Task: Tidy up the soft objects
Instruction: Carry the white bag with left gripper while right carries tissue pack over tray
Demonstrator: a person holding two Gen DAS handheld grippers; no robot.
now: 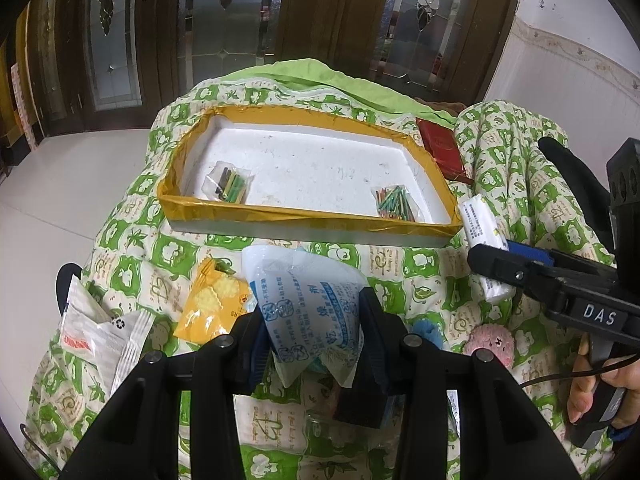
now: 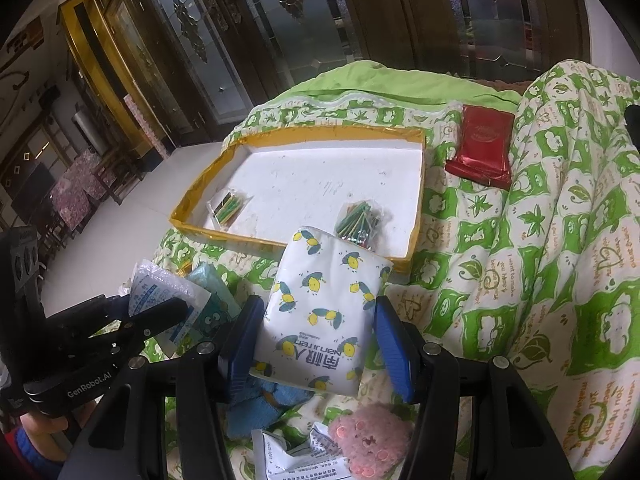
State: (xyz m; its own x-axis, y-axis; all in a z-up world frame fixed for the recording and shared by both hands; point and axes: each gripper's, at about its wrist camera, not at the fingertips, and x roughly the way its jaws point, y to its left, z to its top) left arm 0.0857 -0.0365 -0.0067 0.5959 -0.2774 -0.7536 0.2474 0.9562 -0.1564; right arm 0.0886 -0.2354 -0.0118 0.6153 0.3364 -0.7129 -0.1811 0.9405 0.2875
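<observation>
My left gripper [image 1: 312,314] is shut on a translucent white pouch with blue print [image 1: 304,280], held just above the quilt in front of the tray. The tray [image 1: 240,210] is white foam with a yellow taped rim and holds two small bags of coloured sticks [image 1: 394,202]. In the right wrist view my right gripper [image 2: 316,322] is shut on a white tissue pack with a lemon print [image 2: 324,300], its far end over the tray's [image 2: 416,216] near rim. The left gripper [image 2: 156,312] with its pouch [image 2: 160,288] shows at lower left.
A green-and-white quilt [image 2: 520,240] covers the surface and bunches high on the right. On it lie a red packet [image 2: 482,148], a yellow snack packet [image 1: 212,304], a white sachet [image 1: 100,336], a teal packet [image 2: 212,304], a blue cloth [image 2: 260,404] and a pink plush [image 2: 370,440].
</observation>
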